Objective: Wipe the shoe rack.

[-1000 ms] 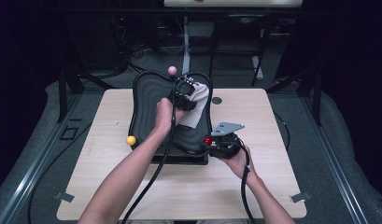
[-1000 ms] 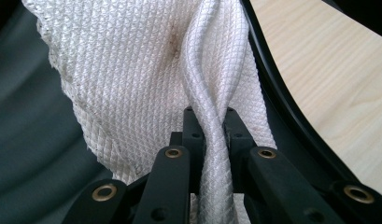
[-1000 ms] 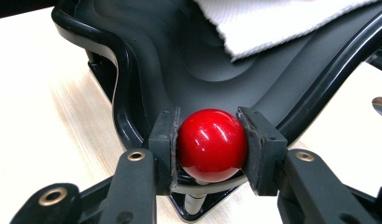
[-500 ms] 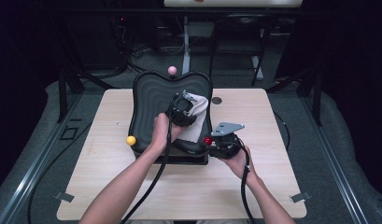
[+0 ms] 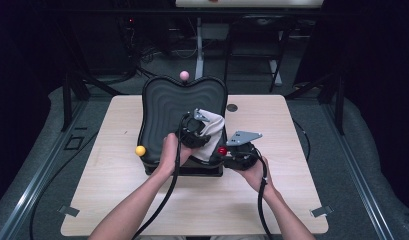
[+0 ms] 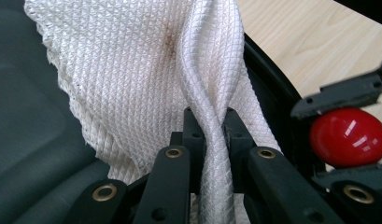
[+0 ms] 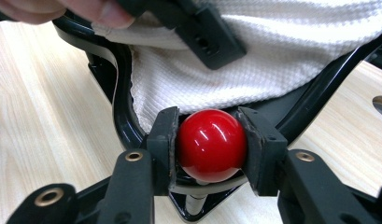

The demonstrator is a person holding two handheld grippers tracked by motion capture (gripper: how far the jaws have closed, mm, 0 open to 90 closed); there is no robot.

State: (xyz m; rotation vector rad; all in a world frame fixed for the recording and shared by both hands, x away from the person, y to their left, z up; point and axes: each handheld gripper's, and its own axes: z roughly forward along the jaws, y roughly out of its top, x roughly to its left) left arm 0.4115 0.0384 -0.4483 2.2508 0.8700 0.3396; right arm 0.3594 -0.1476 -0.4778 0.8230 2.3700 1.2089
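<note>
Your left tool (image 6: 211, 122) pinches a fold of the white cloth (image 6: 146, 70), which lies on the black tray (image 5: 167, 100) on the worktop (image 5: 302, 150). Your right tool (image 7: 208, 145) grips the red knob (image 7: 211, 144) at the tray's near corner.

A white cloth (image 6: 132, 70) is seen with a rough waffle weave. A red ball (image 7: 211, 144) looks glossy and smooth; the desk (image 5: 292, 130) is matt pale wood.

Left forearm from table's near edge, angled toward middle; left gripper (image 5: 197, 131) jaws clamped tight. Right forearm from near edge; right gripper (image 5: 231, 152) jaws part-closed, pads (image 7: 163, 140) pressing inward, pointing toward left gripper.
</note>
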